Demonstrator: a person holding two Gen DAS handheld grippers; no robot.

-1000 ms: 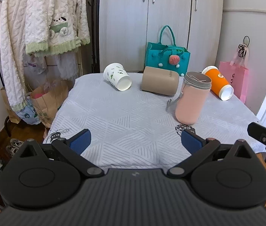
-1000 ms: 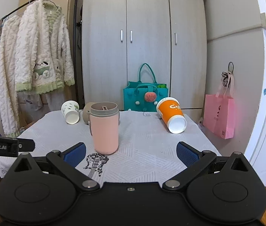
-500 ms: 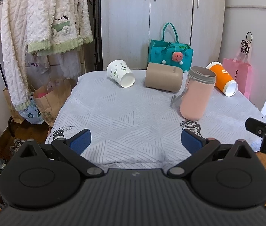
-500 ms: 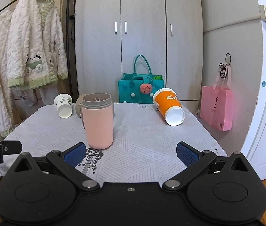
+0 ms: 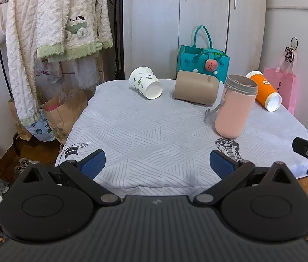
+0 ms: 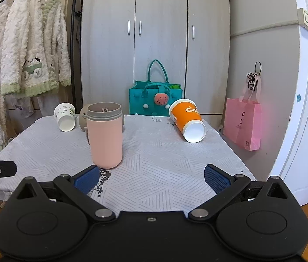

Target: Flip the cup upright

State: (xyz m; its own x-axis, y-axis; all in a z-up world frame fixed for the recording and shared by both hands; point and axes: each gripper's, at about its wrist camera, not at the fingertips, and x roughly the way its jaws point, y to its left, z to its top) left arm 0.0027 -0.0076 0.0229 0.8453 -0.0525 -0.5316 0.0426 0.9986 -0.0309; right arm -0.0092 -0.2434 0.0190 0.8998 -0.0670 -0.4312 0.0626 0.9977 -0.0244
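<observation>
A pink cup with a grey rim [image 5: 235,109] [image 6: 105,135] stands upright on the table. Three cups lie on their sides further back: a white leaf-print cup [image 5: 146,82] [image 6: 65,119], a tan cup [image 5: 195,90] [image 6: 82,118] mostly hidden behind the pink one in the right wrist view, and an orange cup [image 5: 264,93] [image 6: 187,119]. My left gripper [image 5: 156,163] is open and empty over the near table edge. My right gripper [image 6: 151,179] is open and empty, just in front of the pink cup.
The table carries a grey patterned cloth [image 5: 154,131] [image 6: 164,152]. A teal bag [image 5: 202,63] [image 6: 155,97] stands behind it by the wardrobe. A pink bag [image 6: 242,124] hangs at the right. Clothes [image 5: 44,32] and paper bags [image 5: 64,111] are at the left.
Both grippers have drawn back and risen a little from the table, so the cups look slightly further off. Nothing on the table has moved.
</observation>
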